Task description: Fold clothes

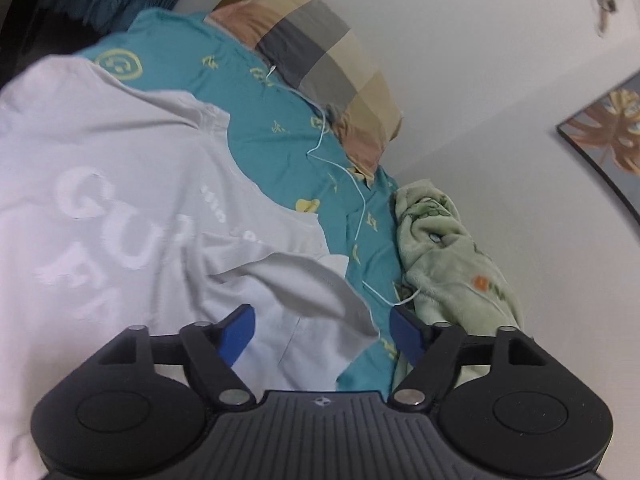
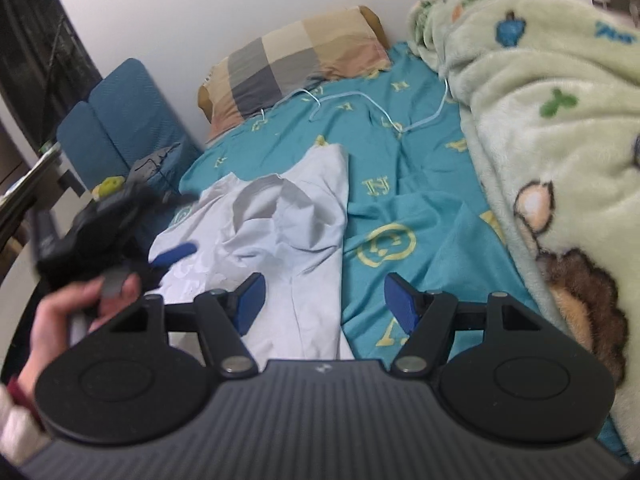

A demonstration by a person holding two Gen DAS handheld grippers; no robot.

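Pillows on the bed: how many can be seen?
1. The checked pillow lies at the head of the bed, against the wall, beyond the shirt. The blanket may hide others.

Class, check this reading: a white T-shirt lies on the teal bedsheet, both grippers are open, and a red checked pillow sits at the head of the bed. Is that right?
Not quite. The pillow is checked in beige and grey, not red, as the right wrist view shows. The white T-shirt does lie on the teal bedsheet, and the left gripper and right gripper are open.

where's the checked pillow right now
The checked pillow lies at the head of the bed against the white wall, on the teal sheet, beyond the white T-shirt.
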